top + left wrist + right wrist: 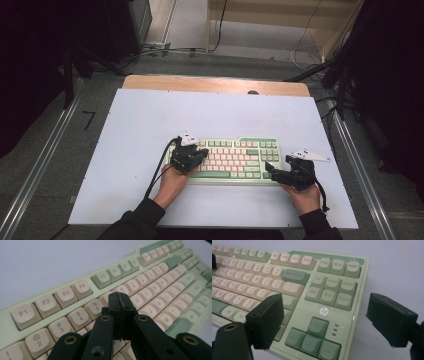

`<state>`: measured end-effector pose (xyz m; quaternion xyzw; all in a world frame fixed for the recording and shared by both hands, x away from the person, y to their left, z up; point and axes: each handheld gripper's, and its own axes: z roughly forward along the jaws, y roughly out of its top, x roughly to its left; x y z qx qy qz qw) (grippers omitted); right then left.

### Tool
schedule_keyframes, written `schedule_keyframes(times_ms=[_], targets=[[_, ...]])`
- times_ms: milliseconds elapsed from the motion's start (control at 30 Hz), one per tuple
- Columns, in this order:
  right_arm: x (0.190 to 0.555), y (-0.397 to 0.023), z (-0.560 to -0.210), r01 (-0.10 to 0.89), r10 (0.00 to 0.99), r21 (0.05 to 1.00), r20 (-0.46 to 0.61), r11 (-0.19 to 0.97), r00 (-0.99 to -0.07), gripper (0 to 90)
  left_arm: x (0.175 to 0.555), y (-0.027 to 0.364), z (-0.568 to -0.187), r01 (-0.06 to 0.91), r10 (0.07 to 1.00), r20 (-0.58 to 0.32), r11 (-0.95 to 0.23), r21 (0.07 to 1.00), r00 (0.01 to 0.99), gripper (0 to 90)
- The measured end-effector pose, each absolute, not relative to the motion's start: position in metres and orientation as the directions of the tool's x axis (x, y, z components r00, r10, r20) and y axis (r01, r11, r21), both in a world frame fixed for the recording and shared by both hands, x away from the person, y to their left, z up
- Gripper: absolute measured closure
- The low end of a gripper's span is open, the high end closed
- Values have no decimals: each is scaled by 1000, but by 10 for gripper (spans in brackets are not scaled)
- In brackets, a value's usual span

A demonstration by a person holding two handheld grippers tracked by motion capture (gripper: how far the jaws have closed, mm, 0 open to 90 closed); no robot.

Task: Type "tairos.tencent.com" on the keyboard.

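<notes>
Left hand-held gripper (122, 301) pressed together over keyboard (235, 160) number row, right hand-held gripper (324, 322) spread at its arrow-key end

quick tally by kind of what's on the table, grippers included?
Keyboard: 1
Handheld grippers: 2, the left gripper shut over the keys, the right gripper open at the keyboard's right end
White table mat: 1
Total: 4

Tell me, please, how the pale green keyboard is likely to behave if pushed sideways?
The pale green keyboard looks rigid and lies flat, so it should probably slide without tipping. The smooth white table sheet likely offers little grip. Pushed at one end, it may pivot.
</notes>
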<state>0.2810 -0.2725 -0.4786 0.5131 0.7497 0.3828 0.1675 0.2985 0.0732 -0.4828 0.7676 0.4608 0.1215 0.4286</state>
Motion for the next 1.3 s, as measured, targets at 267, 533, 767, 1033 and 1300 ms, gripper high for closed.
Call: schedule_keyframes(times_ms=[267,533,767,1033,1300], targets=[[280,-273,-479,639,898,747,138,182,-418,125,295,84,-473,594,812,-223,-179,784,539,900],[280,-274,-479,640,897,747,139,183,-419,125,290,96,-468,592,804,-247,-155,791,540,719],[280,-274,-480,641,897,745,139,185,-420,125,284,106,-461,570,821,-213,-159,806,530,393],[279,-274,-480,641,896,744,139,187,-423,125,279,122,-461,569,858,-184,-145,810,480,261],[279,-275,-480,643,895,743,139,188,-423,125,270,136,-464,576,850,-195,-147,804,489,347]])
